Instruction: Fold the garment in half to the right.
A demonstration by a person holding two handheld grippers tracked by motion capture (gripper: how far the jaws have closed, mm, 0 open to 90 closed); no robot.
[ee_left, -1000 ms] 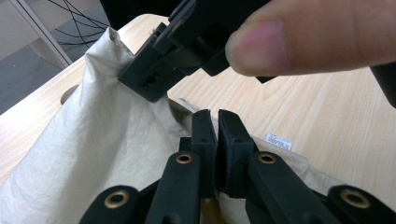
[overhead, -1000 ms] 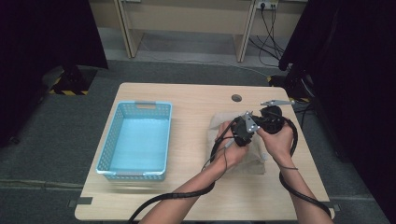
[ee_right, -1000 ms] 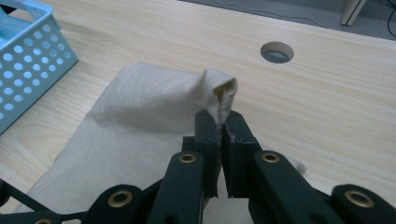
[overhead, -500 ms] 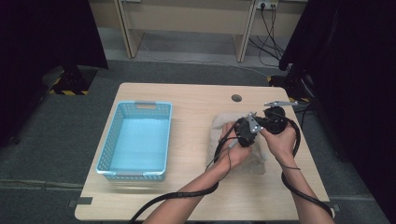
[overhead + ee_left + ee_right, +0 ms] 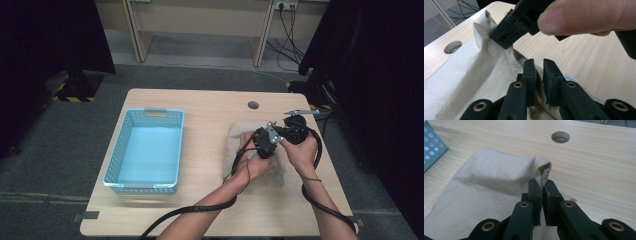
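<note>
High view: beige cotton cloth (image 5: 254,159), rumpled, lies on the right half of the pale wooden table (image 5: 210,205), well apart from the light-blue perforated plastic basket (image 5: 146,150) at left, which holds nothing. Both hands meet over the cloth's far right part; left gripper (image 5: 260,145) and right gripper (image 5: 286,134) sit nearly touching.

Left gripper view: left gripper (image 5: 539,75) jaws stand a little apart and have just been opening; a cloth (image 5: 469,75) fold runs along the left jaw, but I can't see the pads pressing it. So likely let go or re-gripping. Right gripper's black jaw tip (image 5: 510,30) pinches the cloth edge just above, w/ a thumb (image 5: 584,16) on its body.

Right gripper view: right gripper (image 5: 541,188) pressed together on a raised cloth (image 5: 486,182) hem, corner standing up between the pads; cable hole (image 5: 560,137) beyond.

Progress, my guess: early. Corner is picked up, cloth not yet folded or moved, basket not yet filled. Left: regrip w/ left gripper, then fold or carry over.
</note>
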